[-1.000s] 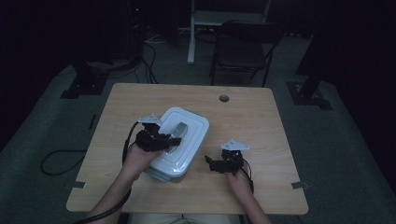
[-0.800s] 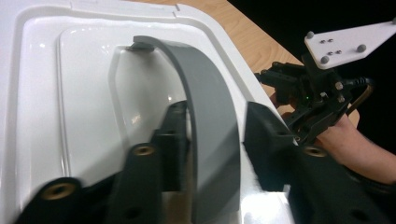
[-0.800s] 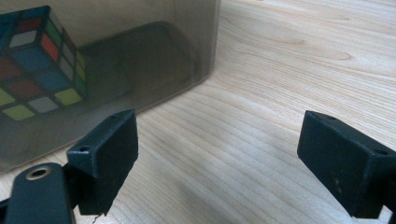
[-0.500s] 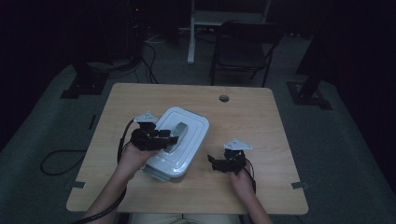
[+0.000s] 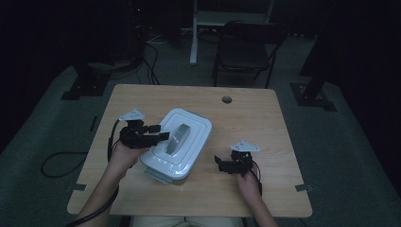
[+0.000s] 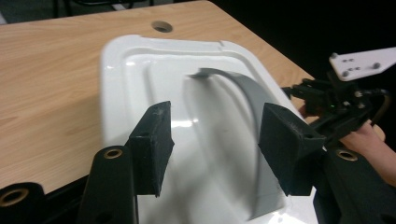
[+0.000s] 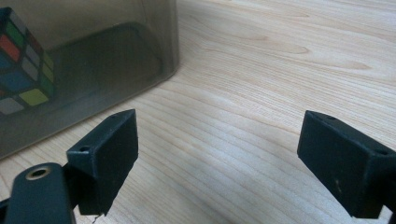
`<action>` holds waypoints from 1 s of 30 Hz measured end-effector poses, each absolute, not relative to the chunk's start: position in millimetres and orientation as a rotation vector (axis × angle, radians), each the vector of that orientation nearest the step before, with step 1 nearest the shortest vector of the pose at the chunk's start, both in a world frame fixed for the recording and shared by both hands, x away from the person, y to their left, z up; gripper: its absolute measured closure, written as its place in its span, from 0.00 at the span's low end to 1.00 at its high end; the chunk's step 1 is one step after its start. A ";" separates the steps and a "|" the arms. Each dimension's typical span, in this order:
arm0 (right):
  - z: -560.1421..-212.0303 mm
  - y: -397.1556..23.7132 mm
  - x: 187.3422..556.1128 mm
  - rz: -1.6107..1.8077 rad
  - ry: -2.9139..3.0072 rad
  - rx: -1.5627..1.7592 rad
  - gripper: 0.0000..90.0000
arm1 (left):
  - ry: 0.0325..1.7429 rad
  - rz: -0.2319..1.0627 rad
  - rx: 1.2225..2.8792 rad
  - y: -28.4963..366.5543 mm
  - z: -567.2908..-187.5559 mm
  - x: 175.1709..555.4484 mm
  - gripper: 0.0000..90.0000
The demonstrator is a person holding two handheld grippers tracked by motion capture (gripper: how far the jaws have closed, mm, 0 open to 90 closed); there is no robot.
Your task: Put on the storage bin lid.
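The white lidded box [image 5: 177, 144] sits near the table's [image 5: 246, 118] front edge, left of centre. The left gripper [image 5: 158, 132] hovers over its lid, jaws wide; the right gripper [image 5: 220, 164], also wide, rests beside it.

The table [image 7: 261, 60] is pale wood with a fine, smooth grain and a matt finish. The container's white lid [image 6: 135, 79] looks like glossy plastic — it throws bright highlights — and its grey handle [image 6: 243, 93] is duller. The container's wall [image 7: 93, 51] is smoky translucent plastic; a puzzle cube [image 7: 23, 60] with coloured, matt squares shows through it. Both grippers' jaw pads [image 7: 105, 154] are matt black — slightly rough.
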State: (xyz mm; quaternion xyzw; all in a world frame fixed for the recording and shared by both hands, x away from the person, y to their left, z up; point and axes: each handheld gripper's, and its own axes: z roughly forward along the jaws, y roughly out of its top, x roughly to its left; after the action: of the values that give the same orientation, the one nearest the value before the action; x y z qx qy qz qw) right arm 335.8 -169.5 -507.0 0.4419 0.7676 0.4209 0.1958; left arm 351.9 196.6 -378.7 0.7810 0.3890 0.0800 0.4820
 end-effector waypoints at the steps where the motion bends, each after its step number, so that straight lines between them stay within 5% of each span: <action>1: -507.0 -169.5 335.8 1.179 2.151 1.238 0.14 | 0.948 0.195 1.904 196.6 -378.7 351.9 0.50; 8: -509.1 -168.6 336.1 1.171 2.153 1.239 0.14 | 0.976 0.209 1.844 220.0 -385.1 357.1 0.41; 15: -511.1 -167.0 336.7 1.164 2.172 1.237 0.14 | 1.018 0.311 1.808 237.2 -396.0 363.4 0.21; 24: -512.6 -166.8 337.0 1.159 2.175 1.239 0.14 | 1.028 0.372 1.809 255.6 -425.7 374.0 0.20; 30: -513.7 -165.9 336.8 1.174 2.167 1.246 0.14 | 1.124 0.453 1.780 262.9 -439.5 376.8 0.10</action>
State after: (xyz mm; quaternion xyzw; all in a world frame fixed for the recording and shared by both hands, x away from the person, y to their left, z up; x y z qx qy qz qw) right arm 336.8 -165.9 -513.7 0.4432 0.7706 0.4173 0.1888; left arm 376.8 262.9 -439.5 0.7277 0.4597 0.1854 0.4742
